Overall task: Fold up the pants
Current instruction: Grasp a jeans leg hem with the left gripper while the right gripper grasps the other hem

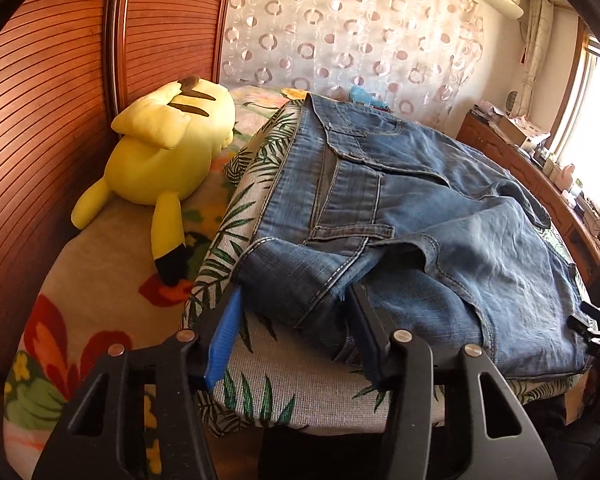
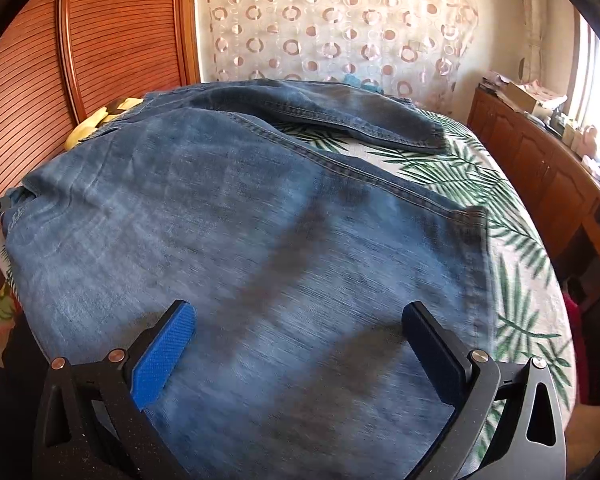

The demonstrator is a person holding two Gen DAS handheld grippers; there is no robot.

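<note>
Blue denim pants (image 1: 412,216) lie on a palm-leaf cloth (image 1: 284,392), waistband toward the left. In the left wrist view my left gripper (image 1: 296,300) is open with its blue-padded fingers either side of the near waistband corner, which sags between them. In the right wrist view the pants (image 2: 236,216) fill the frame, one leg (image 2: 340,116) lying across the far side. My right gripper (image 2: 300,316) is open just above the near leg, holding nothing. The right gripper also shows at the pants' right edge in the left wrist view (image 1: 592,328).
A yellow plush toy (image 1: 160,152) lies on a floral blanket (image 1: 76,304) left of the cloth. A ribbed wooden wall (image 1: 40,100) is at the left. A wooden cabinet (image 2: 548,168) with clutter runs along the right under a window. A patterned curtain (image 2: 332,24) hangs behind.
</note>
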